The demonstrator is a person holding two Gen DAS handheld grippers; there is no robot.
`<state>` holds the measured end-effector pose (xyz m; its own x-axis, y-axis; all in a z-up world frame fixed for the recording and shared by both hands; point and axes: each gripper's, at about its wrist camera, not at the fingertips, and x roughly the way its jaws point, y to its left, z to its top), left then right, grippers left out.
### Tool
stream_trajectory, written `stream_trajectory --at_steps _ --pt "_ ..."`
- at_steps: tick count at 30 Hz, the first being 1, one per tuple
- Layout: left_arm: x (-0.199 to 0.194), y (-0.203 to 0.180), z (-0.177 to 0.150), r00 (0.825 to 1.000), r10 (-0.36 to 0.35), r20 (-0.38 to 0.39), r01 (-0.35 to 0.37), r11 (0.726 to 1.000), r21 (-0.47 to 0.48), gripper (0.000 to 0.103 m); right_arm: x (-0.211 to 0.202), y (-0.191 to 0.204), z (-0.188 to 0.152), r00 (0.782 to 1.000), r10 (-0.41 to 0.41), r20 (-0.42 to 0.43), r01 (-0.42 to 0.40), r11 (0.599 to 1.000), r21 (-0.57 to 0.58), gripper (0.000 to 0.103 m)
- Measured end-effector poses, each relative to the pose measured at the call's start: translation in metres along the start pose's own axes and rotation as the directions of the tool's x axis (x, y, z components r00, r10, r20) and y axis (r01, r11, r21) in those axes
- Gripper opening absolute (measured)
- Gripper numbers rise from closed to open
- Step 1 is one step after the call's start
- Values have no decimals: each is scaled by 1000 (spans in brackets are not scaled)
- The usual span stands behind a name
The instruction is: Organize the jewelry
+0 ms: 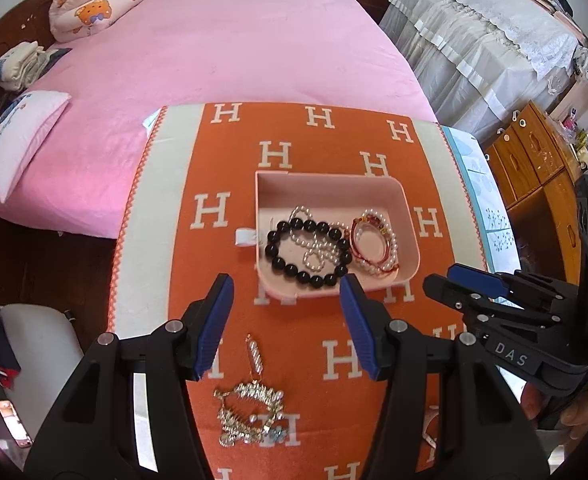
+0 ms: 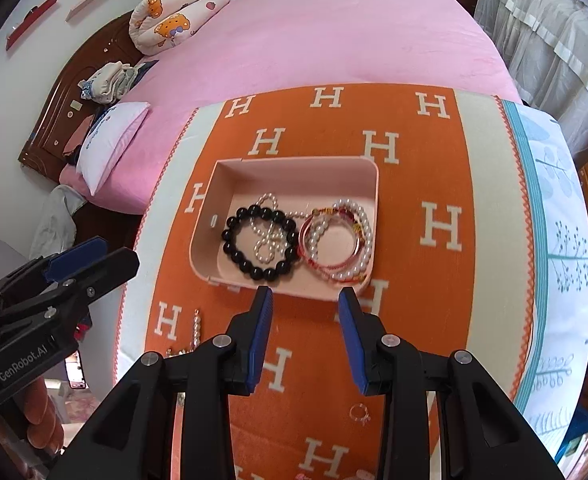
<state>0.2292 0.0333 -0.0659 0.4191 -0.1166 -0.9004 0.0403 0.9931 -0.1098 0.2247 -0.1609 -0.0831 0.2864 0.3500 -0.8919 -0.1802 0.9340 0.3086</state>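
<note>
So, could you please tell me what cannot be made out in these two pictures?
- Rhinestone pieces, left wrist view: tangled and small; count unclear. In the right wrist view the right tongs hide most of them.
- Small ring, right wrist view: too small for detail.
- Pearl strand in the pink tray: partly under the black bead bracelet.
- Left tongs, right wrist view: tips only partly seen.

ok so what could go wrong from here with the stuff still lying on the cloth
1. The rhinestone pieces lie heaped together near the left gripper; pinching one may drag the others along.
2. The small ring lies flat on the orange cloth under the right gripper, thin enough that the pads could slip off or snag fabric.
3. The pink tray already holds a black bead bracelet overlapping a pearl strand; adding more there could tangle them.
</note>
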Motion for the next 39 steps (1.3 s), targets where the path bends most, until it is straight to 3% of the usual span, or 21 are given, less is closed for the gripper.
stream_trajectory --at_steps 20,29,39 --pt "-37 47 -72 999 20 39 -19 1000 -8 52 -39 6 -94 999 9 35 -11 998 57 34" --pt "-36 43 -116 999 8 35 -10 999 47 52 -37 30 -140 1000 -16 22 16 1000 -23 35" --pt "-17 42 -178 999 -13 -38 16 997 71 52 -11 55 -202 998 38 -53 -44 992 -117 42"
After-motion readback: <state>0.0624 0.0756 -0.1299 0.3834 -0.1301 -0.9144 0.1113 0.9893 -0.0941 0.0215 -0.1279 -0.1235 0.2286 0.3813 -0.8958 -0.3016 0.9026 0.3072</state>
